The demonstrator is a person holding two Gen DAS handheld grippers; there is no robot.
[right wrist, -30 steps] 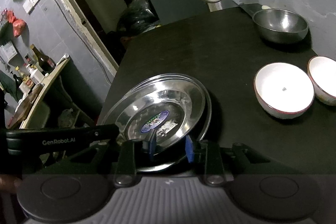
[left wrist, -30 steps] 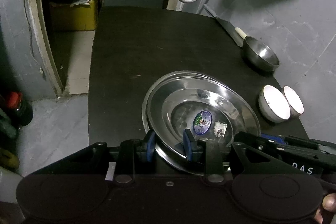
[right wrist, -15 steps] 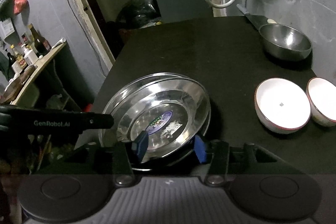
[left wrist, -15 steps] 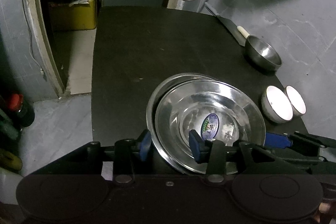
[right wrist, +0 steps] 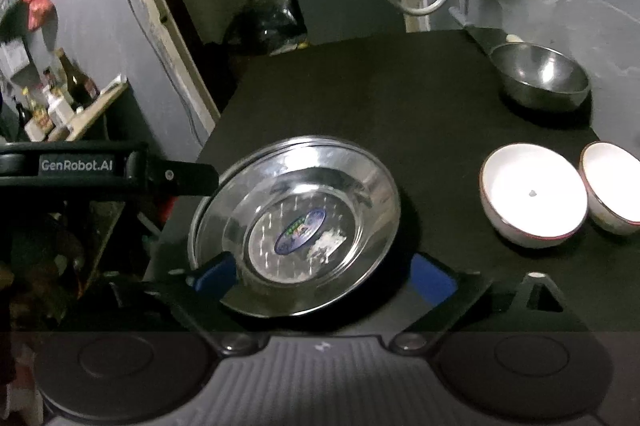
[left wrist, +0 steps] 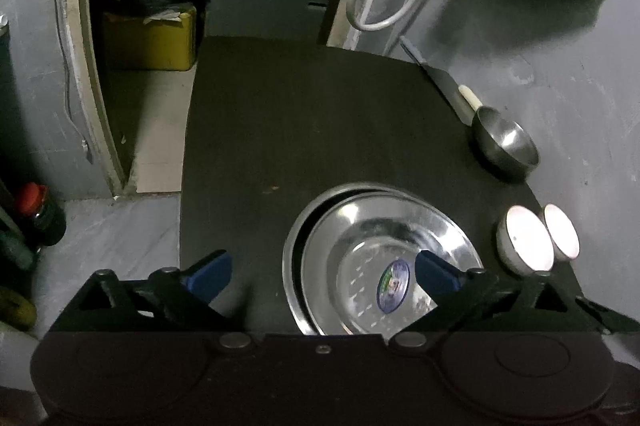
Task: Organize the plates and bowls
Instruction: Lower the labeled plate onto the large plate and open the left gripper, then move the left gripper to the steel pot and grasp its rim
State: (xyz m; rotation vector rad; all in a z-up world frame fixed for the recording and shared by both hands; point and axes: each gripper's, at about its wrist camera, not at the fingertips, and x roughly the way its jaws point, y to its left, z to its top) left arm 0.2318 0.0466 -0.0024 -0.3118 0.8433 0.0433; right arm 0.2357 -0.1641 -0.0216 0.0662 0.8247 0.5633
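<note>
Steel plates: two shiny steel plates [left wrist: 372, 246] [right wrist: 304, 210] sit stacked near the near edge of the black bench [left wrist: 312, 122] [right wrist: 360, 98]; the upper one lies shifted right, so the lower rim shows on the left and far side. A blue oval sticker marks the upper plate's centre.
White bowls: two white bowls [left wrist: 524, 240] [right wrist: 534, 194] stand side by side, touching, right of the plates at the bench's right edge.
Steel bowl: a steel bowl [left wrist: 504, 146] [right wrist: 540, 78] rests farther back on the right, with a knife [left wrist: 444, 82] lying behind it.
Left gripper: left gripper [left wrist: 320, 274] has its jaws opening, blue pads wide apart; the plates' left rim lies between them, neither pad pressing it.
Right gripper: right gripper [right wrist: 328, 276] has its jaws opening, pads spread either side of the plates' near rim, not clamping.
</note>
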